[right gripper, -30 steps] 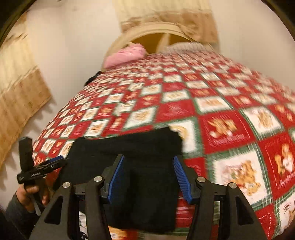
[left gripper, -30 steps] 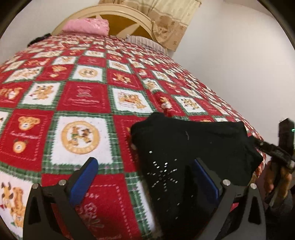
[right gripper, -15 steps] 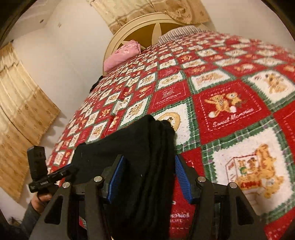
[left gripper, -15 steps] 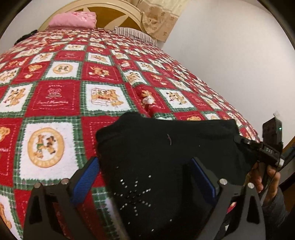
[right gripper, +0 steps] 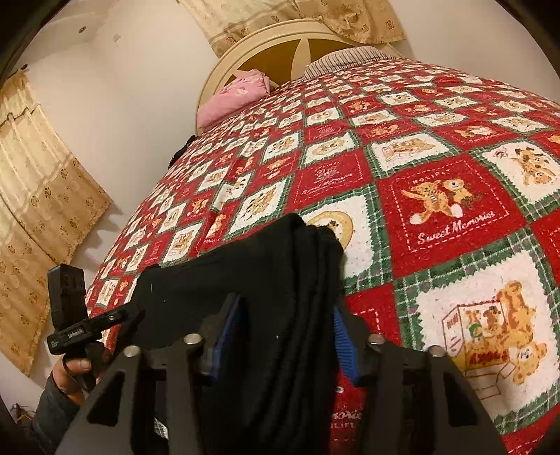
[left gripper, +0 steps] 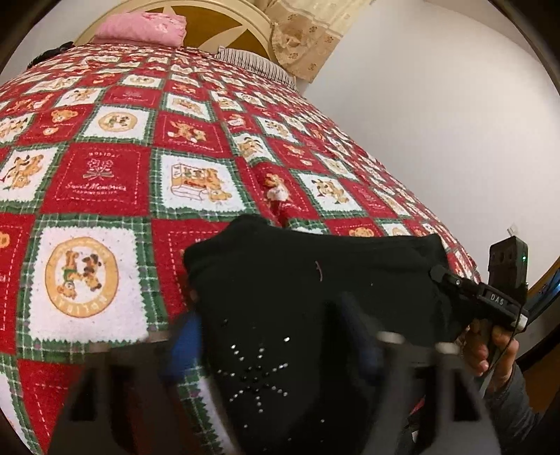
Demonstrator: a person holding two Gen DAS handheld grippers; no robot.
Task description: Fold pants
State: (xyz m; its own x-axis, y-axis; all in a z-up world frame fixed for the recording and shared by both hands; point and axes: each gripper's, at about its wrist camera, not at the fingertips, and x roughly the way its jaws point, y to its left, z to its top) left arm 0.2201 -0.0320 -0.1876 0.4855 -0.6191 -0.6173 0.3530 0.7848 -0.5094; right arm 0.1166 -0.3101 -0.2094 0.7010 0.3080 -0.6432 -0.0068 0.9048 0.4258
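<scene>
Black pants (left gripper: 315, 280) with a rhinestone star lie folded into a thick bundle on the near edge of the bed; the stacked layers show in the right wrist view (right gripper: 280, 280). My left gripper (left gripper: 276, 336) straddles one end of the bundle, its blue-padded fingers (left gripper: 185, 336) blurred by motion and closing in on the cloth. My right gripper (right gripper: 283, 336) straddles the other end, jaws open, blue pads (right gripper: 227, 329) either side of the folds. Each gripper shows in the other's view, the right one (left gripper: 490, 301) and the left one (right gripper: 80, 329).
The bed carries a red, white and green teddy-bear quilt (left gripper: 105, 175). A pink pillow (left gripper: 140, 28) and cream headboard (right gripper: 280, 42) stand at the far end. A white wall (left gripper: 437, 122) runs along one side, a tan curtain (right gripper: 38, 196) along the other.
My left gripper's fingers have narrowed around the pants bundle and are blurred with motion. My right gripper has stayed open around the other end, with the view shifted slightly.
</scene>
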